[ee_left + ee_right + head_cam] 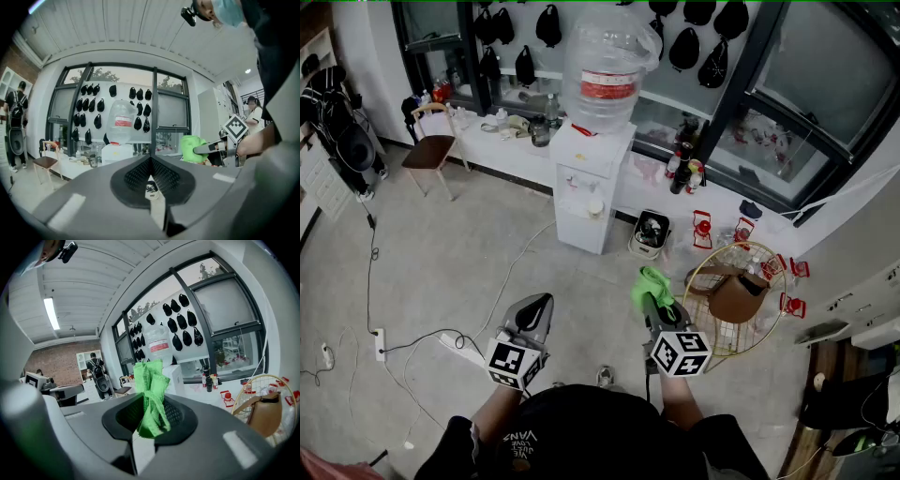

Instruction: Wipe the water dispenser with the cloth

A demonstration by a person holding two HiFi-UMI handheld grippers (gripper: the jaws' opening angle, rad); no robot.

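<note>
The white water dispenser (590, 183) stands against the window ledge with a clear bottle (605, 66) on top; it also shows far off as the dispenser (118, 151) and the dispenser (177, 376). My right gripper (653, 294) is shut on a green cloth (651, 282), which bunches up between the jaws as the cloth (152, 397). My left gripper (536, 309) is shut with nothing in it, jaws together in the left gripper view (151, 159). Both grippers hang well short of the dispenser, over the floor.
A gold wire basket (734, 302) with a brown bag (739, 295) stands at the right. A small appliance (651, 232) sits beside the dispenser. A chair (431, 148) is at the back left. Cables and a power strip (380, 343) lie on the floor at left.
</note>
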